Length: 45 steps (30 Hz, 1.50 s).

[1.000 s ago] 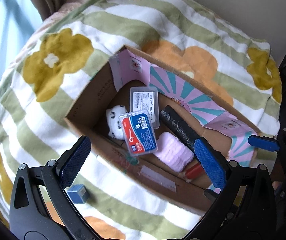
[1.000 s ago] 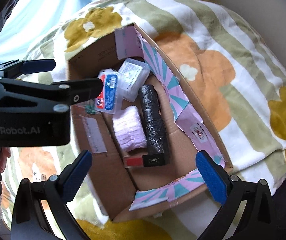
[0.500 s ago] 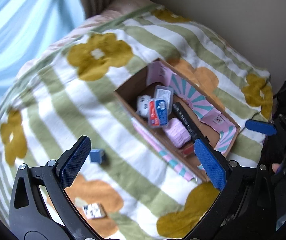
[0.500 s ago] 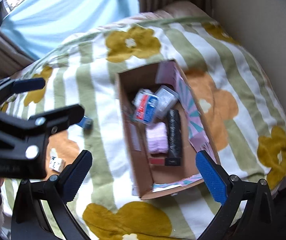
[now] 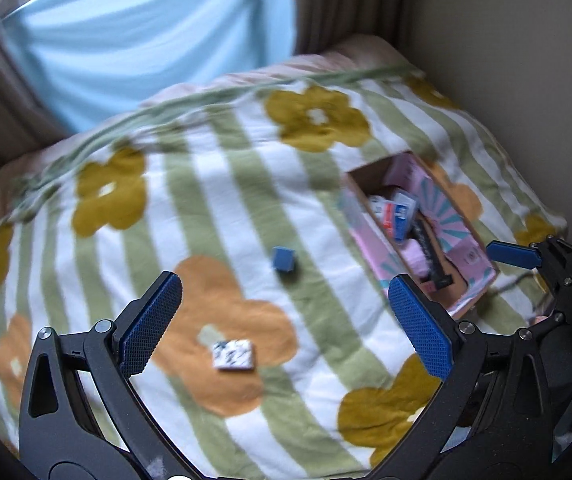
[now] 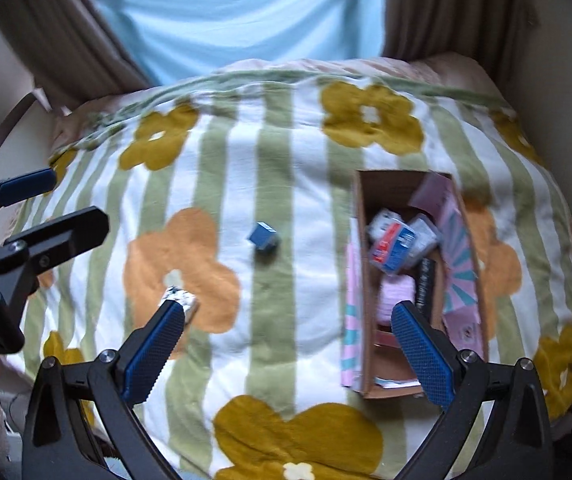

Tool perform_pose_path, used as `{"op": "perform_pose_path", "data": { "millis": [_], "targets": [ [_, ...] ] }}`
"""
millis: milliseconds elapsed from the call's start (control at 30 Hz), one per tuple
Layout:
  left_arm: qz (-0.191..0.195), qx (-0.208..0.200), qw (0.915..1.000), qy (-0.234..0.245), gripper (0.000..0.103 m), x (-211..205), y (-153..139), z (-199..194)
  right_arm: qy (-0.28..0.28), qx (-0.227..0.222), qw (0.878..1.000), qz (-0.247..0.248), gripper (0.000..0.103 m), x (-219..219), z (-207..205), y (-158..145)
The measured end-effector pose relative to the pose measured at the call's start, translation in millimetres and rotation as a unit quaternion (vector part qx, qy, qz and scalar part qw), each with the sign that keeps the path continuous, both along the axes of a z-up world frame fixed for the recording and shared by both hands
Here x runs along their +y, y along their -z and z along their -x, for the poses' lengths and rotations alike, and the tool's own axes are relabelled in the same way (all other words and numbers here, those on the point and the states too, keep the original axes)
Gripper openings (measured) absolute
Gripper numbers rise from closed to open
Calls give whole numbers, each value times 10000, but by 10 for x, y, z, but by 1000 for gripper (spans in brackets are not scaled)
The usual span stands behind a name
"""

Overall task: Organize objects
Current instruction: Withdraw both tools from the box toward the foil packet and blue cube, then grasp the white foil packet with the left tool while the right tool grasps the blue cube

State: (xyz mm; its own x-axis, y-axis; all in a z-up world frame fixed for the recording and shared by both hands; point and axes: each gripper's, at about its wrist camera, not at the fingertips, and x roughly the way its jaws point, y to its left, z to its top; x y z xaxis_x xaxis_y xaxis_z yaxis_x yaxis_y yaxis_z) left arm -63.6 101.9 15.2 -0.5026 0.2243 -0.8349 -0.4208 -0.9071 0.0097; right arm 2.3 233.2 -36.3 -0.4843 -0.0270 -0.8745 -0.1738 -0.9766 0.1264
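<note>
Since several items already sit inside the open brown cardboard box with pink-and-teal printed flaps (image 6: 402, 280), the sorting is judged mostly done. Two items are left out on the striped floral blanket (image 5: 246, 208): a small blue cube (image 5: 283, 259), well apart from the box on a white stripe, and a flat white square packet with dark print (image 5: 233, 355) on an orange flower, nearer the left gripper (image 5: 286, 320).

Box contents, as far as can be made out:
- clear plastic case with red-and-blue label (image 6: 392, 248), tilted, on top at the far end
- second clear plastic case (image 6: 422, 232), just beside it
- small white soft item (image 6: 378, 216), partly covered, identity cannot be told
- pink fluffy cloth bundle (image 6: 396, 296), mid-box
- black cylindrical roll (image 6: 426, 284), along the flap side
- something red at the near end, too blurred to name

Nothing is gripped by either tool. Left gripper jaws are spread wide, empty. Right gripper (image 6: 298, 344) jaws are likewise spread wide, empty, held above the blanket near the box.
</note>
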Motion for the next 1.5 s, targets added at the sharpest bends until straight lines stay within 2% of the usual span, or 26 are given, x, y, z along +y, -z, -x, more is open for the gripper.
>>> {"op": "perform_pose_path", "data": {
  "millis": [100, 167, 367, 567, 833, 1033, 1233, 1500],
  "targets": [
    [-12, 71, 9993, -371, 103, -297, -2, -138, -208, 169, 9996, -126, 103, -160, -5, -86],
    [-116, -34, 9982, -582, 103, -509, 46, -246, -333, 276, 9991, -8, 103, -228, -23, -128],
    [-424, -117, 9934, -1055, 103, -948, 155, -541, -319, 542, 9980, -27, 103, -314, -60, -208],
    [-372, 38, 9922, -1192, 103, -1082, 136, -645, -388, 570, 9976, 76, 103, -412, -34, -217],
    [-381, -148, 9923, -1168, 103, -1165, 338, -571, -554, 522, 9970, 137, 103, -514, 110, -103],
    [-448, -316, 9932, -1030, 103, -1163, 839, -408, -441, 520, 9977, 39, 103, -514, 363, 250],
    [-524, -466, 9937, -874, 103, -1111, 1616, -193, -260, 593, 9978, -114, 103, -501, 690, 821],
    [-298, -523, 9955, -725, 97, -997, 2550, 50, -155, 645, 9974, -283, 103, -487, 1119, 1690]
  ]
}}
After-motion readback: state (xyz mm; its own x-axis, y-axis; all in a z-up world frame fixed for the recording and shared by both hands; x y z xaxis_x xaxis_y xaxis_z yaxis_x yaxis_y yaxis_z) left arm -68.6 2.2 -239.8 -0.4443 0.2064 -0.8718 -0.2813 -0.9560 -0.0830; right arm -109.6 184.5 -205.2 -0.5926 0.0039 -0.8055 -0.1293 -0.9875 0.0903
